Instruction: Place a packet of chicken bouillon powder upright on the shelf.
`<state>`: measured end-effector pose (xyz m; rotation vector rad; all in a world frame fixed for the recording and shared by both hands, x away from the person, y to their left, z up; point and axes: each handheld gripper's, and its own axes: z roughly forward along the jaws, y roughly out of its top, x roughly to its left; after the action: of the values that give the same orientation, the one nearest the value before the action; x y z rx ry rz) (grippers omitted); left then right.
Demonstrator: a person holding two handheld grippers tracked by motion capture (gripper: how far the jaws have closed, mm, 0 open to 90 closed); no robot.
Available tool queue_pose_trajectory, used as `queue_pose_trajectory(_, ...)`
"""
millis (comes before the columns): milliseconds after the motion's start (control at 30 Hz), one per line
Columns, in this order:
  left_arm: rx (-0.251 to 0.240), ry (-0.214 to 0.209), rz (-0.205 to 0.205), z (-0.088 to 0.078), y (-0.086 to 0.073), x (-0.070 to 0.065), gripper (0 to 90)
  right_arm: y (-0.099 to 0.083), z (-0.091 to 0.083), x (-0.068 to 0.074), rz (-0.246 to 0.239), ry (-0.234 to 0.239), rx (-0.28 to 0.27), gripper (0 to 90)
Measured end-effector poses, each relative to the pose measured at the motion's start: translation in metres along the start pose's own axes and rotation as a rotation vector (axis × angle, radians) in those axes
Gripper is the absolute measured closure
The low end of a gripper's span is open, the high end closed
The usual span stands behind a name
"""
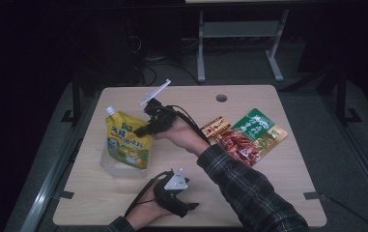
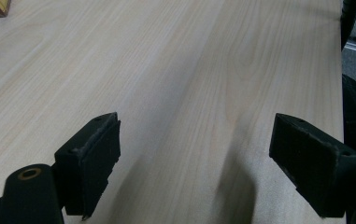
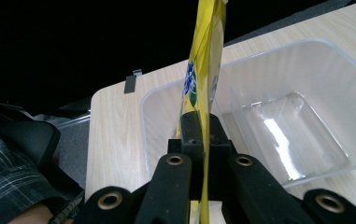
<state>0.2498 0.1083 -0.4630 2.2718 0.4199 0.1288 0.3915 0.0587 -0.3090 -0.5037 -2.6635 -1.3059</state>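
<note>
- The right gripper (image 1: 142, 130) pinches the yellow pouch (image 1: 127, 141) by its edge, upright over the clear tub (image 3: 278, 112).
- Snack packets (image 1: 247, 135) lie well apart, beyond the forearm.
- The left gripper (image 2: 194, 158) rests wide and empty over bare table (image 1: 268, 193) near the front edge.

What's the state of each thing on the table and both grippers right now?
yellow spout pouch: upright, cap on, held over the clear tub.
clear plastic tub: open top, nothing lying in it.
right gripper: jaws closed on the pouch's edge.
left gripper: jaws wide apart over bare table, holding nothing.
green snack packet: lying flat, sealed.
red snack packet: lying flat beside the green one.
</note>
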Motion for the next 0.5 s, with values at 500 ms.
queue_pose_trajectory(500,0.004,0.005,0.005,-0.003,0.000,0.002,15.8,-0.004,0.014,-0.003,0.030,-0.023,0.009,89.4)
